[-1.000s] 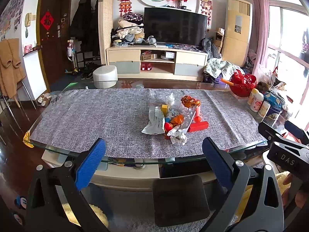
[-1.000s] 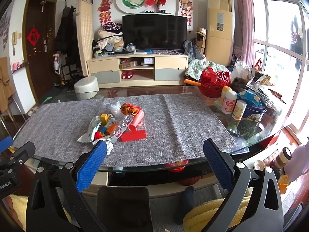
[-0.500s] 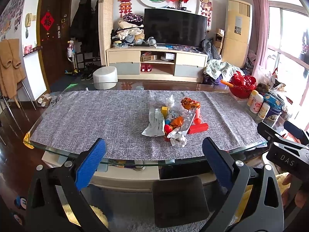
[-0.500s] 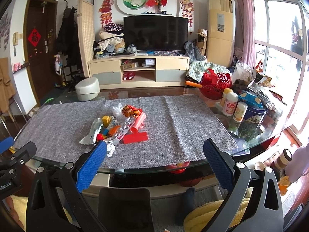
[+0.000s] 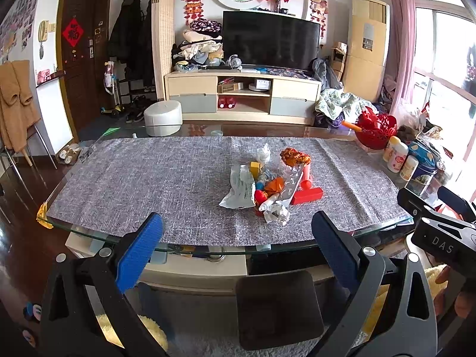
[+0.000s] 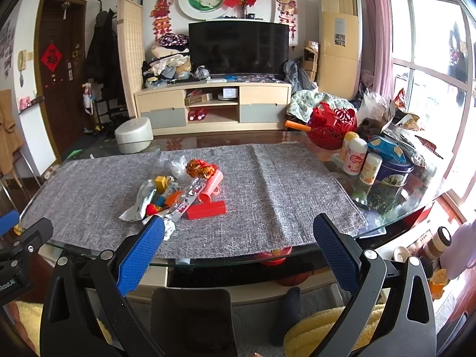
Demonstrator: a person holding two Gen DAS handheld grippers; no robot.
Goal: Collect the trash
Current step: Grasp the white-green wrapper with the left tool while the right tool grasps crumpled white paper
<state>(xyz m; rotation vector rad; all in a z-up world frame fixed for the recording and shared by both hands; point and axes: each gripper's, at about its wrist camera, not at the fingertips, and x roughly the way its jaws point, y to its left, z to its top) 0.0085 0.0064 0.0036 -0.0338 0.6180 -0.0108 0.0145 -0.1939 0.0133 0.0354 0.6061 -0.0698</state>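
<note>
1. We find the left gripper (image 5: 235,239) with its blue-padded fingers spread wide and nothing between them, held short of the near edge of the glass table (image 5: 208,251).
2. We find the right gripper (image 6: 238,245) likewise wide open and empty, also short of the table's near edge.
3. The trash pile (image 5: 267,183) lies on the grey cloth (image 5: 148,178), toward the middle of the table. We note within it a white wrapper (image 5: 239,189), a crumpled paper ball (image 5: 276,214) nearest the edge, a red block (image 5: 306,195) and a pink cup (image 6: 211,186) on its side.
4. Neither gripper touches the pile; both are well apart from it.
5. A red basket (image 6: 331,126) and several white bottles (image 6: 354,157) stand at the table's right end.
</note>
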